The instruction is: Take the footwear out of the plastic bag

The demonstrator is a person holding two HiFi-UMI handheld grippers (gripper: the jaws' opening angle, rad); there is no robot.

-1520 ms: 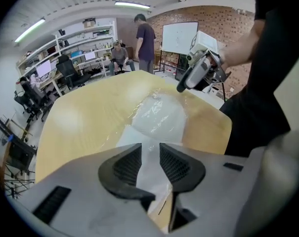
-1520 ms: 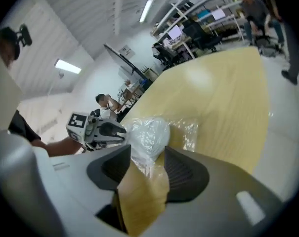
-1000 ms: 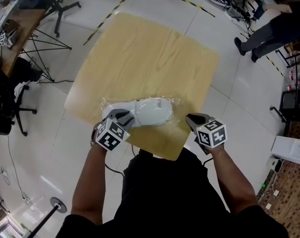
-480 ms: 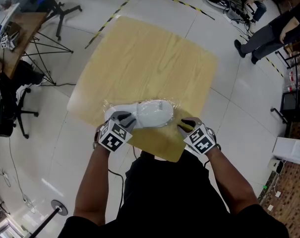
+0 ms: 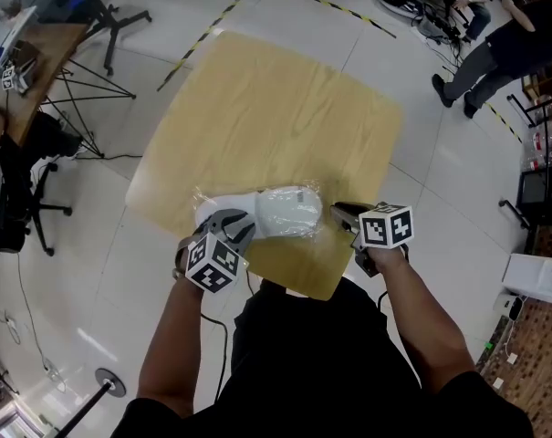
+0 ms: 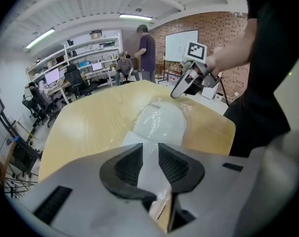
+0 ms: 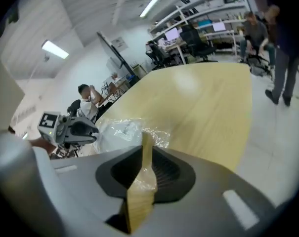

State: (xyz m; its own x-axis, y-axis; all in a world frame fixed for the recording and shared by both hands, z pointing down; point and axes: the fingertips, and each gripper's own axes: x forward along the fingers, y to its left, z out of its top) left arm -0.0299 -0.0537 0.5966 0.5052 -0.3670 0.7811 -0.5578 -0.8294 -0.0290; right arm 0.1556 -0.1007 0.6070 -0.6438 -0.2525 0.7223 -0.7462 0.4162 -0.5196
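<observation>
A white shoe [image 5: 280, 210] lies inside a clear plastic bag [image 5: 319, 226] near the front edge of the light wooden table [image 5: 276, 108]. My left gripper [image 5: 234, 224] is at the bag's left end. In the left gripper view its jaws [image 6: 150, 157] are closing, with the white bagged shoe [image 6: 161, 122] filling the gap between them. My right gripper [image 5: 340, 213] is at the bag's right end. Its jaws [image 7: 147, 169] are closing on a taut upright fold of the plastic bag [image 7: 122, 131]. Each gripper shows in the other's view: the right gripper [image 6: 184, 85] and the left gripper [image 7: 72, 127].
The shoe lies close to the table's near edge [image 5: 298, 286], just in front of my body. An office chair [image 5: 20, 203] and a tripod [image 5: 75, 89] stand on the floor at left. A person [image 5: 504, 53] stands at far right. Striped floor tape [image 5: 203, 26] runs behind the table.
My right gripper has swung in from the table's right corner to the bag's right end and now has plastic between its jaws. The left gripper has stayed at the bag's left end.
</observation>
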